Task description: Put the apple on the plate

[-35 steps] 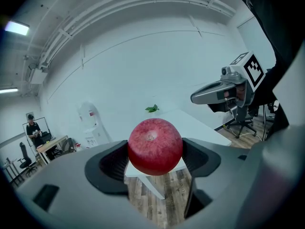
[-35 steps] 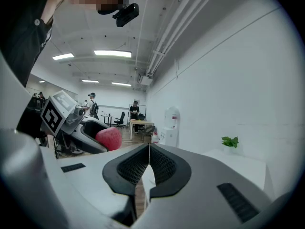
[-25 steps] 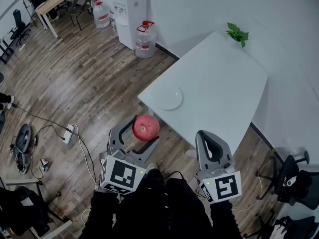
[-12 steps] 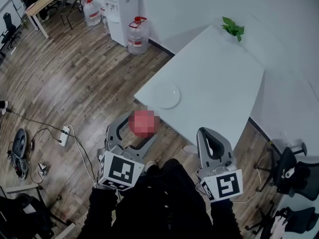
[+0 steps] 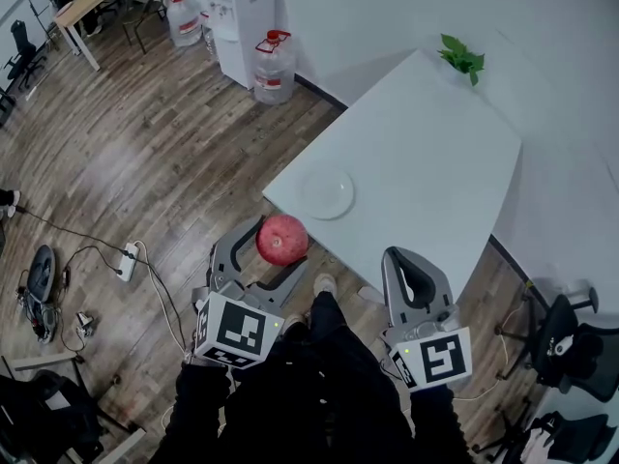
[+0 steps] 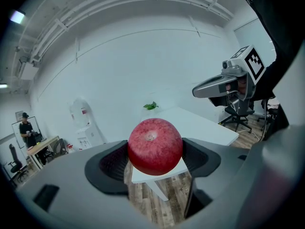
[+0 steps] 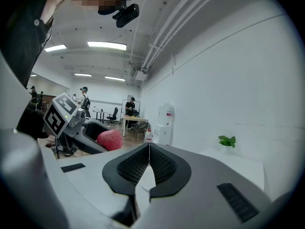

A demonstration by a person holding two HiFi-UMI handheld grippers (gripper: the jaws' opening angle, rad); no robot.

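The apple (image 5: 282,239) is clamped between the jaws of the left tongs (image 5: 271,250) and held above the floor, just short of the bench's (image 5: 426,153) near corner, where the plate (image 5: 327,192) is set. The right tongs (image 5: 410,271) are pressed together and empty, since one grip seems enough.

the apple (image 5: 282,239) was round, deep red and finely speckled, clamped between the jaws of the left gripper (image 5: 274,251) over the wooden floor (image 5: 145,162). the plate (image 5: 327,193), white and round, lay flat near the table (image 5: 426,153) corner, apart from the apple.
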